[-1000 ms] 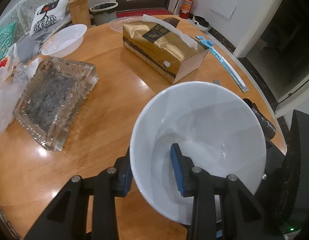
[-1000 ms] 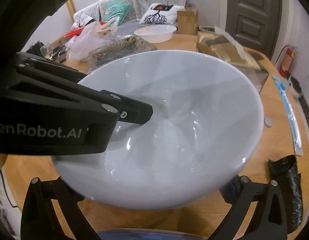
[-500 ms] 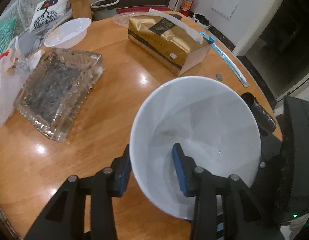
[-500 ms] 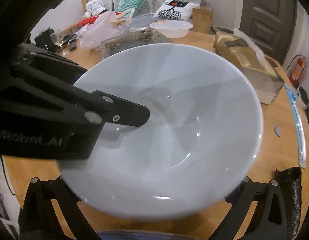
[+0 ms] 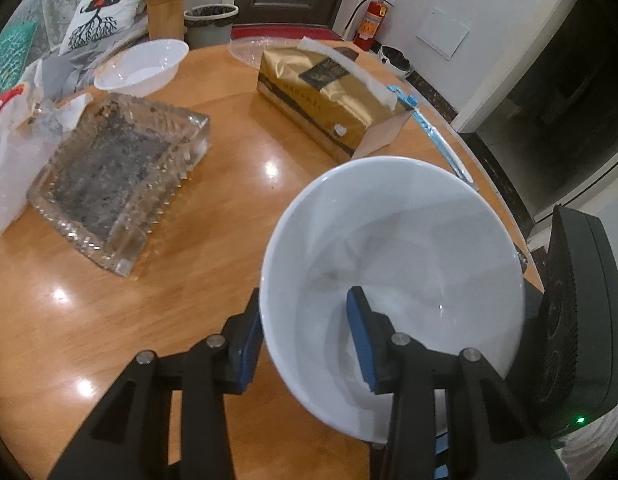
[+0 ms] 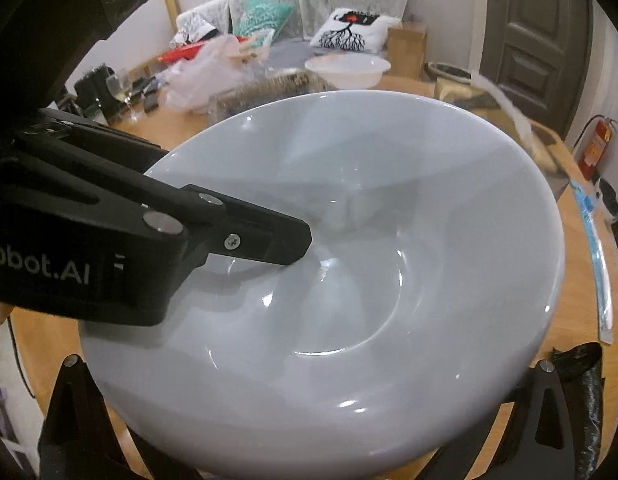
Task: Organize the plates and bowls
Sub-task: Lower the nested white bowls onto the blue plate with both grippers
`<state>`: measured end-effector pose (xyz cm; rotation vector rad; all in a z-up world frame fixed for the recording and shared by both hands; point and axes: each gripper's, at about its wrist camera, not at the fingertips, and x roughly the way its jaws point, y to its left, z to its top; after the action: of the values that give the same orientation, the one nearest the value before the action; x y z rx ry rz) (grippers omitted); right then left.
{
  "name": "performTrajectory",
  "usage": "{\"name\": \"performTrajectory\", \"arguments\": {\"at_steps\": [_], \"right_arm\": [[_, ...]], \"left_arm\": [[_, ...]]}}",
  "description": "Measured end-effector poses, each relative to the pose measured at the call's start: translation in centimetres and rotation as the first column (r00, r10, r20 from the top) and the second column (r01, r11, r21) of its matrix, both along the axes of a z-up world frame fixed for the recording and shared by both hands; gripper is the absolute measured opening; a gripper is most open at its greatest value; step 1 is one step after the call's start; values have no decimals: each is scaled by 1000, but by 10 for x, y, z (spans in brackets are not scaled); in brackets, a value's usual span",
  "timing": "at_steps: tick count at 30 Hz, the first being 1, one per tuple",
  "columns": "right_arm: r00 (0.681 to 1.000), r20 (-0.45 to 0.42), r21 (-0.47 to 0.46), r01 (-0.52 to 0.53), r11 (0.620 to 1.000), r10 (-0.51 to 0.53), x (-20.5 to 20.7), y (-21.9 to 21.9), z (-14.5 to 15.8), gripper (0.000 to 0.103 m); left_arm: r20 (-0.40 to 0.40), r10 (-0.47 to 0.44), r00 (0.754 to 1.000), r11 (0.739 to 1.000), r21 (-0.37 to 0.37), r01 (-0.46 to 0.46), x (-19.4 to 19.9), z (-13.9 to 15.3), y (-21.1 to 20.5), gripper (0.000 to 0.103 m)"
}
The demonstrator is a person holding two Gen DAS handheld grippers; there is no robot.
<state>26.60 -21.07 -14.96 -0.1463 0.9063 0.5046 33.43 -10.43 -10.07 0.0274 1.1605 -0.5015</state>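
Observation:
My left gripper (image 5: 305,332) is shut on the near rim of a large white bowl (image 5: 393,280), one blue pad inside and one outside, holding it above the round wooden table (image 5: 245,200). In the right wrist view the same white bowl (image 6: 369,264) fills the frame, with the left gripper's finger (image 6: 265,240) reaching in from the left. My right gripper's fingers (image 6: 545,400) stand wide apart under the bowl; their tips are hidden. A second white bowl (image 5: 143,66) sits at the table's far left edge.
A glass tray (image 5: 117,176) lies on the left of the table, a gold tissue box (image 5: 333,100) at the back, a clear plate (image 5: 249,46) behind it, a blue-packed toothbrush (image 5: 437,136) at the right edge, plastic bags (image 5: 13,152) far left.
The bowl in my left gripper has moved toward the right wrist camera and now fills more of its view. The table items have shifted up and left in the left wrist view.

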Motion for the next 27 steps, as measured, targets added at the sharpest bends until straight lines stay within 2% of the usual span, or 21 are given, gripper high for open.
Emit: {"name": "performTrajectory", "arguments": {"at_steps": [7,16,27], "right_arm": [[999,39,22,-4,1000,3,-23,3,16,100],[998,59,36,2,999,-4,-50,-6,27,100],[997,79,25,17,1000,-19,-81,-27,35,100]], "left_arm": [[40,-16,999,999,35,15,-24,23,1,37],[72,-32,997,998,52,28,-56,37,-7,37],[77,-37,996,999,30,34,-83,45,-27,37]]}}
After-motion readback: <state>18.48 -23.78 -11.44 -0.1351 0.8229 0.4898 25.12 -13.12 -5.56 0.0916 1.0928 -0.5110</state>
